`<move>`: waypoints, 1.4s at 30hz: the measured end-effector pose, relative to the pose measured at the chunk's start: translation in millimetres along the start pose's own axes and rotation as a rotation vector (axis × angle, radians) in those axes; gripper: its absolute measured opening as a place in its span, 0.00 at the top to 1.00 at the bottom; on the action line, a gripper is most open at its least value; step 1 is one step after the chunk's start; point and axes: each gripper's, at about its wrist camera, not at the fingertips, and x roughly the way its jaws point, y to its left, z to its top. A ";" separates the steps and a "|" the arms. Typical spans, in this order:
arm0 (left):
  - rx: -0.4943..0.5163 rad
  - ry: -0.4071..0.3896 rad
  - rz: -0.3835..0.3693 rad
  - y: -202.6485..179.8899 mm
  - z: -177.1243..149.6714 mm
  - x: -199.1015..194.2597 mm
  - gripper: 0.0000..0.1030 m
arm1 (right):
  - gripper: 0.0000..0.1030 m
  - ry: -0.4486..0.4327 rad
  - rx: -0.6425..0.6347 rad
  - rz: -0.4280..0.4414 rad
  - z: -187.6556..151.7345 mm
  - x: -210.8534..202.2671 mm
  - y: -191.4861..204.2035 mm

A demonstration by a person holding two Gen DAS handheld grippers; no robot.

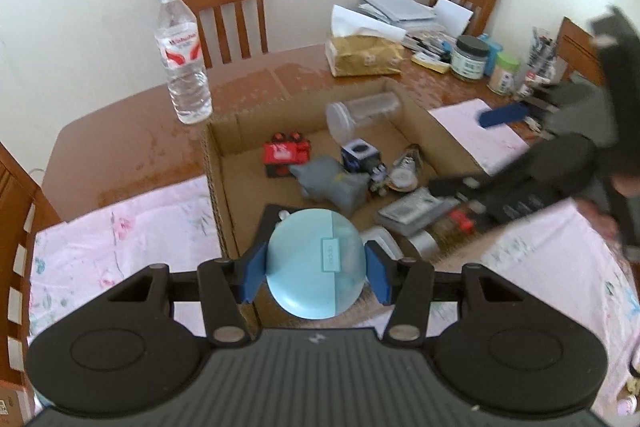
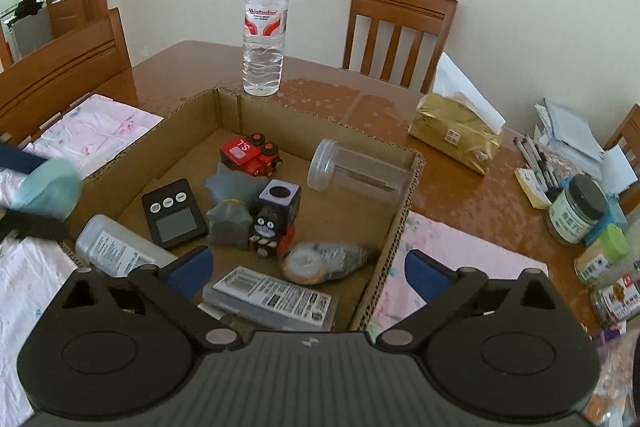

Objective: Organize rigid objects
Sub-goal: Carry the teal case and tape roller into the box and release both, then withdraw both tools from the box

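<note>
My left gripper (image 1: pixel 316 273) is shut on a round light-blue case (image 1: pixel 312 263) and holds it above the near edge of a shallow cardboard box (image 1: pixel 218 163). The same case shows blurred at the left of the right wrist view (image 2: pixel 48 187). My right gripper (image 2: pixel 306 269) is open and empty above the box's near right corner (image 2: pixel 400 227); it shows blurred in the left wrist view (image 1: pixel 502 117). In the box lie a red toy vehicle (image 2: pixel 250 153), a clear jar on its side (image 2: pixel 360 169), a grey figure (image 2: pixel 230 207), a cube toy (image 2: pixel 278 205) and a black scale (image 2: pixel 174 213).
A water bottle (image 2: pixel 264 27) stands behind the box on the brown table (image 2: pixel 340 99). A gold tissue pack (image 2: pixel 456 135), jars (image 2: pixel 576 209), pens and papers crowd the right side. Pink floral cloths (image 1: pixel 120 227) lie on both sides of the box. Wooden chairs (image 2: pixel 396 31) surround the table.
</note>
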 end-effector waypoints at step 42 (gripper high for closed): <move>-0.237 0.011 0.252 -16.0 -9.9 -9.1 0.04 | 0.00 0.121 0.263 -0.104 -17.8 -48.6 10.3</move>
